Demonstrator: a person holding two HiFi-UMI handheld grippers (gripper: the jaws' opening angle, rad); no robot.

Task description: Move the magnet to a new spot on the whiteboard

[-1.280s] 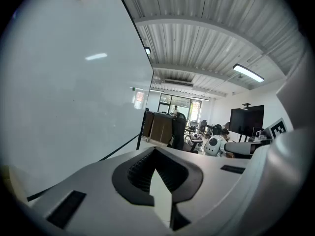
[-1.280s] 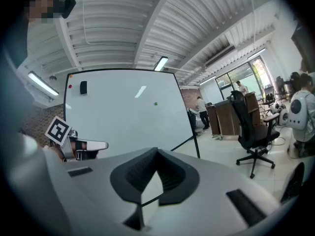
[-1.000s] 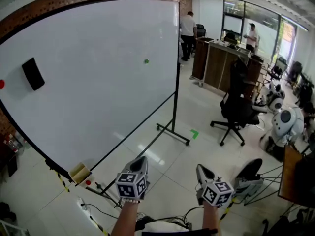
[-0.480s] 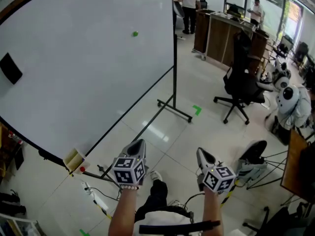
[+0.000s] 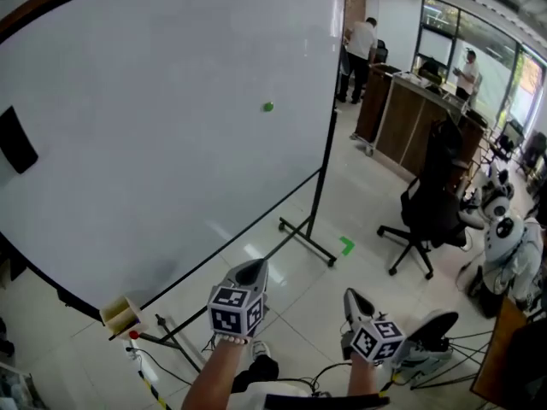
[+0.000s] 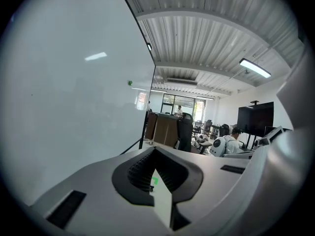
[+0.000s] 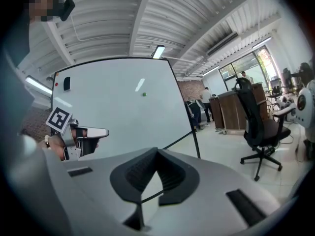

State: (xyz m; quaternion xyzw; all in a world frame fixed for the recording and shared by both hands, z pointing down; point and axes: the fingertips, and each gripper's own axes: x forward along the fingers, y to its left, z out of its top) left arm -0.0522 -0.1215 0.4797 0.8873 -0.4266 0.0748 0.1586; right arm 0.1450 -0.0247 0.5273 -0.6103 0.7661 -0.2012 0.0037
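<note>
Left gripper (image 5: pixel 249 272) and right gripper (image 5: pixel 354 299) shut, empty, carried low, well apart from green magnet (image 5: pixel 268 107) on whiteboard (image 5: pixel 154 143); apparently pre-approach.

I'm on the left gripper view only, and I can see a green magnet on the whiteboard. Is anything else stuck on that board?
Observer: Yes. A black eraser sits near the left edge of the whiteboard, far from the green magnet.
Operator: Anything next to the eraser?
Observer: A small red magnet, just left of it in the right gripper view.
Operator: And what are the right tongs doing?
Observer: The right tongs are shut and empty, held low over the floor, away from the board.
</note>
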